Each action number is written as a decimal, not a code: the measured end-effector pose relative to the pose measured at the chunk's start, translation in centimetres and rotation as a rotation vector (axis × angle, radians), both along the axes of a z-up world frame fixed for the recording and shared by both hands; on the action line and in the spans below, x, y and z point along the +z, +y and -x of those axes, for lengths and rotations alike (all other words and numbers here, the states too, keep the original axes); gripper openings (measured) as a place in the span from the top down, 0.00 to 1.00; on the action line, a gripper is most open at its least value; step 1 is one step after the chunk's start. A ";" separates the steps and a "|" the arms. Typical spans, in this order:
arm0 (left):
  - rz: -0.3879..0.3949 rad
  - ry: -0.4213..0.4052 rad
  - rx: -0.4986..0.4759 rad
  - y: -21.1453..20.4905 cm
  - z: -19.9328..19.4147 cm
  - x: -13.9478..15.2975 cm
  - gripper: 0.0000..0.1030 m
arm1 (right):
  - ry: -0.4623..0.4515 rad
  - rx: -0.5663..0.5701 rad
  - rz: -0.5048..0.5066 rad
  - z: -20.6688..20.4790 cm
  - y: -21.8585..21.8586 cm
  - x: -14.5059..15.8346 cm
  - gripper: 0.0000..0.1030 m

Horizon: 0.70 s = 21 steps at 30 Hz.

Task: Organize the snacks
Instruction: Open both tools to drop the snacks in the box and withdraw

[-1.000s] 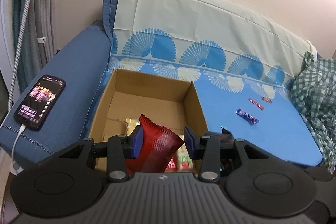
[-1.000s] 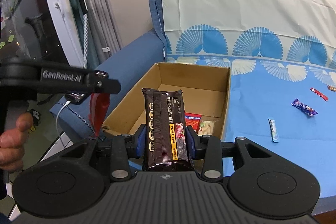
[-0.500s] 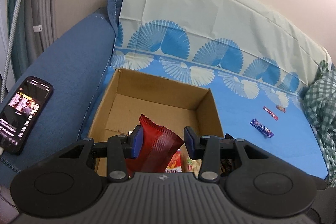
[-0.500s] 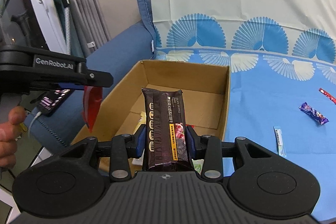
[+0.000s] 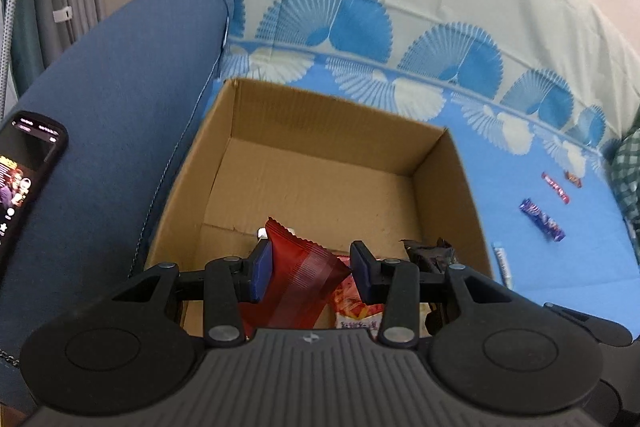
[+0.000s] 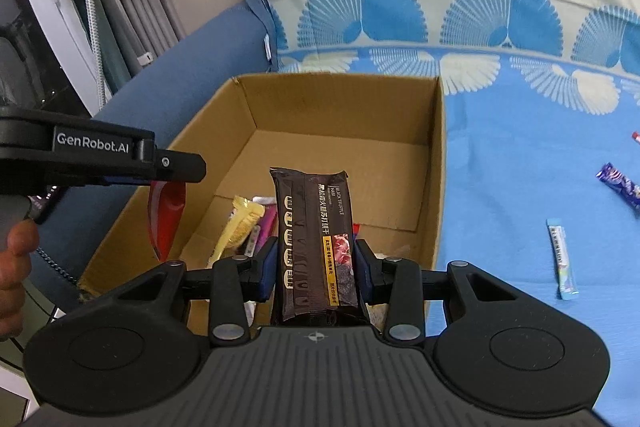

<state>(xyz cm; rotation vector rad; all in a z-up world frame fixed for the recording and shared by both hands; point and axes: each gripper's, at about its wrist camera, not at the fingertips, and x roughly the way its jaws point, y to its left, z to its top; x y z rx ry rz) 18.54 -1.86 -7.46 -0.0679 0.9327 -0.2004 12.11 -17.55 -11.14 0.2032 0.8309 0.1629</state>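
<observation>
A red snack packet (image 5: 298,277) sits pinched between the blue pads of the left gripper (image 5: 312,269), low in the middle of the left wrist view, held over the near end of an open cardboard box (image 5: 452,187). The red packet shows again at the left of the right wrist view (image 6: 166,217), hanging below the black arm of the left gripper (image 6: 176,167) above the box's left wall. The right gripper (image 6: 314,265) is clamped on a dark brown snack bar (image 6: 314,243), which stands upright at the lower centre of that view, over the near part of the cardboard box (image 6: 438,163). On the box floor, left of the bar, lie a yellow wrapper (image 6: 240,223) and a pink one (image 6: 266,223) just beside it; in the left wrist view a red-and-white pack (image 5: 352,307) lies under the held packet. The box rests on a blue fan-patterned sofa cover (image 6: 512,187). To the right of the box, loose on the cover, are a light blue stick (image 6: 562,259) and a purple candy bar (image 6: 618,185), with a thin red bar (image 5: 555,187) farther right in the left wrist view. A lit phone (image 5: 24,179) lies on the blue armrest (image 5: 120,107) at the left edge of that view.
</observation>
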 end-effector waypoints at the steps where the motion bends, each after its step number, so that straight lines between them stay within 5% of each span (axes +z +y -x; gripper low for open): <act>1: -0.005 0.007 -0.001 0.0 -0.2 -0.4 0.55 | 0.006 0.002 -0.002 -0.2 0.0 -0.3 0.60; 11: -0.072 0.047 0.013 0.0 -1.5 -2.5 0.52 | 0.050 -0.006 -0.025 -1.7 -0.2 -1.9 0.58; 13: -0.068 0.048 0.025 0.2 -1.5 -2.1 0.34 | 0.048 -0.032 -0.026 -1.8 -0.3 -1.5 0.52; 15: -0.049 0.003 0.026 0.5 -0.7 -1.1 0.03 | 0.032 -0.042 -0.024 -1.6 -0.3 -0.8 0.34; 18: -0.087 -0.078 0.027 0.6 1.2 0.6 0.00 | 0.011 -0.030 -0.012 -0.5 -0.1 0.5 0.26; 21: -0.136 -0.063 0.011 1.0 3.4 1.3 0.00 | 0.023 -0.019 -0.009 1.7 0.4 1.8 0.18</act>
